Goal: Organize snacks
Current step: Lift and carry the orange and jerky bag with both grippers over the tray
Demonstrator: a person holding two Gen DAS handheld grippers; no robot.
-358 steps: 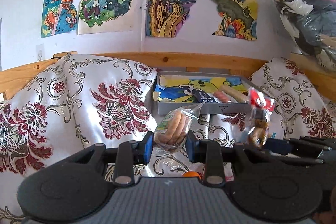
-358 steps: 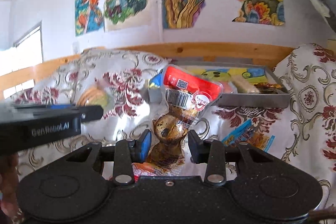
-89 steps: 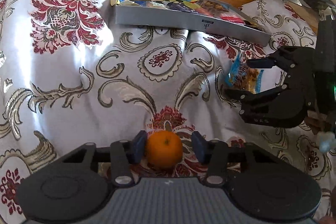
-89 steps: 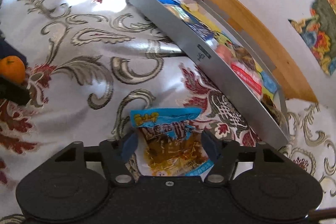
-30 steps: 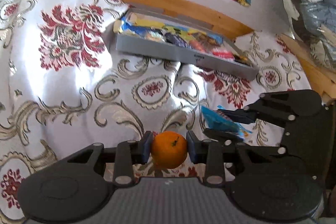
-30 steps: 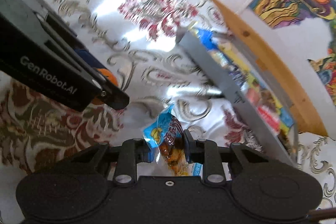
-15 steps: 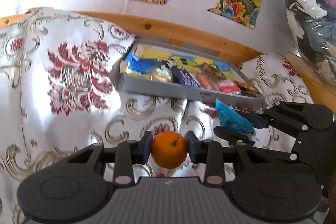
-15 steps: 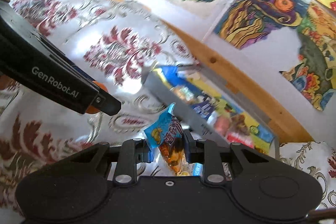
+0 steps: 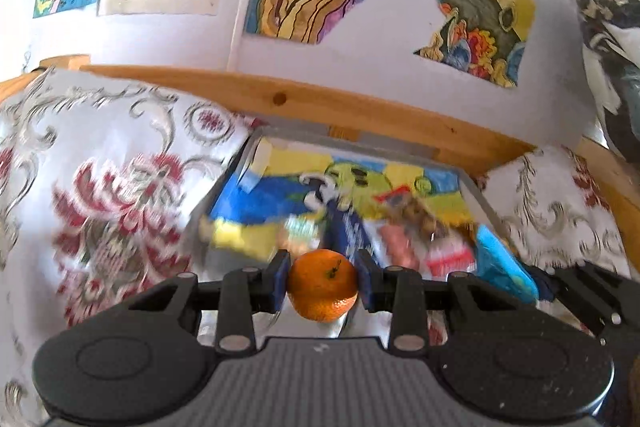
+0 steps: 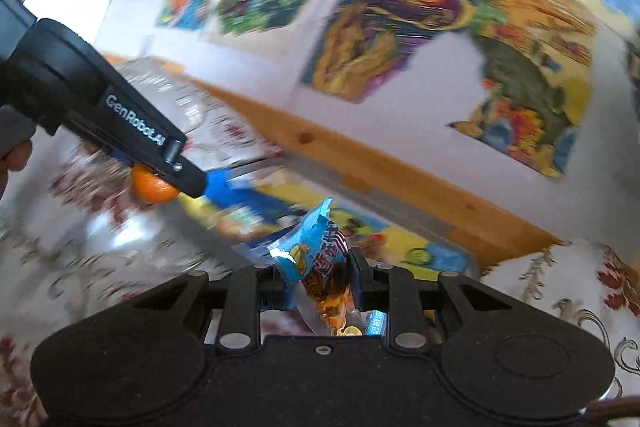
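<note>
Above the grey tray (image 9: 478, 197) of snacks on the patterned bedspread (image 9: 92, 195), the left gripper (image 9: 322, 281) clamped a mandarin (image 9: 322, 285) and the right gripper (image 10: 322, 289) pinched a blue snack packet (image 10: 320, 259), both apparently carried there for dropping in.

White lettering reading "GenRobot.AI" is showing on the black plastic left gripper (image 10: 154, 183); the blue snack packet's (image 10: 320, 259) print is staying illegible.
</note>
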